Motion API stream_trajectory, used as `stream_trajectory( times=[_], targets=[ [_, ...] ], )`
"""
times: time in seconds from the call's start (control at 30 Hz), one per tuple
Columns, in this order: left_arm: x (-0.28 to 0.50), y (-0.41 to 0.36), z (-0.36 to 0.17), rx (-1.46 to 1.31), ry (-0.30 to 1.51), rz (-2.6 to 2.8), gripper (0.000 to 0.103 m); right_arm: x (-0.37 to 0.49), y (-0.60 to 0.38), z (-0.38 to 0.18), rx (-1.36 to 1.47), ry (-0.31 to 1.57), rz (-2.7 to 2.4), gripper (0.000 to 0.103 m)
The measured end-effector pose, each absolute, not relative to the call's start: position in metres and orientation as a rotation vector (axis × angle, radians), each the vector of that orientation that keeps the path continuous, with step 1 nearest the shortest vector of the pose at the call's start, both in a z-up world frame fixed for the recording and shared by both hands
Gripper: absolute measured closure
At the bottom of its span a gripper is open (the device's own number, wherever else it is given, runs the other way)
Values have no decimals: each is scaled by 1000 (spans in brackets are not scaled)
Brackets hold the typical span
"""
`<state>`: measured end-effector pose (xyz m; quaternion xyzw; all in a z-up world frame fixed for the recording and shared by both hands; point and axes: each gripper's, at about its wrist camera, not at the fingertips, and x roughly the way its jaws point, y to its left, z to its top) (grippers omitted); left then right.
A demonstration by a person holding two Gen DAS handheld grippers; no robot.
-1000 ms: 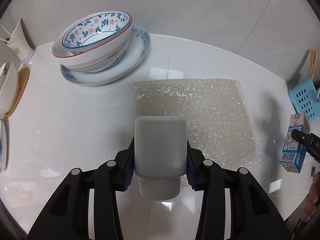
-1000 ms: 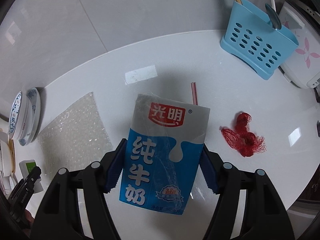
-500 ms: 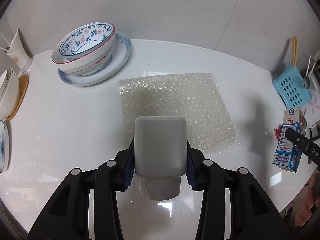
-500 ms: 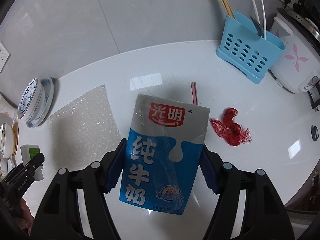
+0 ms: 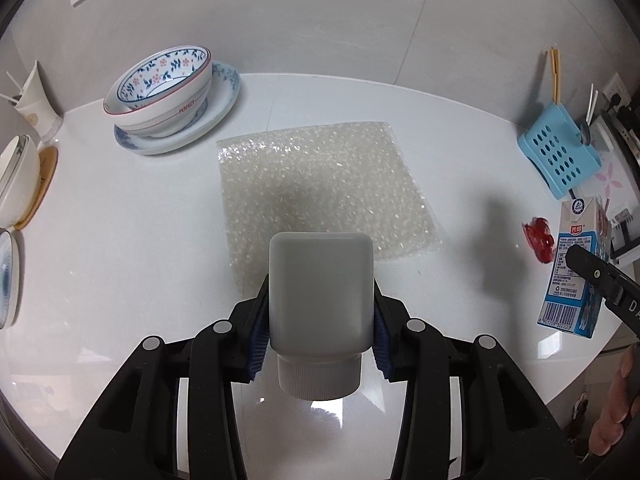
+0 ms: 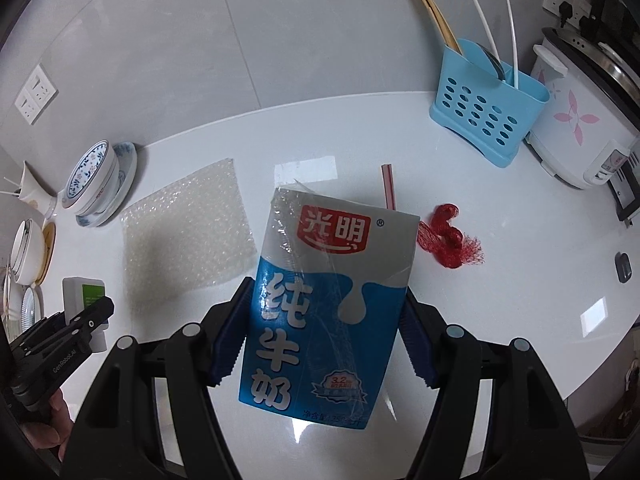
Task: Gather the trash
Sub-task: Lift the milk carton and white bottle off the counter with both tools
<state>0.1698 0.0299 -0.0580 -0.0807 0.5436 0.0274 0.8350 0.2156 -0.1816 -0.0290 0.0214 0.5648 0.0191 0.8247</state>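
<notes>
left gripper [image 5: 320, 330] fingers pinch white bottle [image 5: 321, 292], cap nearest | right gripper [image 6: 320, 340] fingers pinch milk carton [image 6: 328, 304] upright | bubble wrap [image 5: 320, 196] frame centre beyond bottle, nearer left

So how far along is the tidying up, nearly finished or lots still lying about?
About halfway. In hand: the left hand-held gripper grips a white plastic bottle, and the right hand-held gripper grips a milk carton; both are lifted off the counter. No bin is in view, so nothing is visibly thrown away. Left: the bubble wrap, red netting and a straw.
</notes>
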Motion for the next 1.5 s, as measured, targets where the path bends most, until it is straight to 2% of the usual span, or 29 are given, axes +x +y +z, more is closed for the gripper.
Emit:
stream_trajectory(
  times=[1.5],
  targets=[
    [19, -55, -40, -176, 1137, -28, 62, 59, -236, -1, 30, 1157, 145, 38]
  ],
)
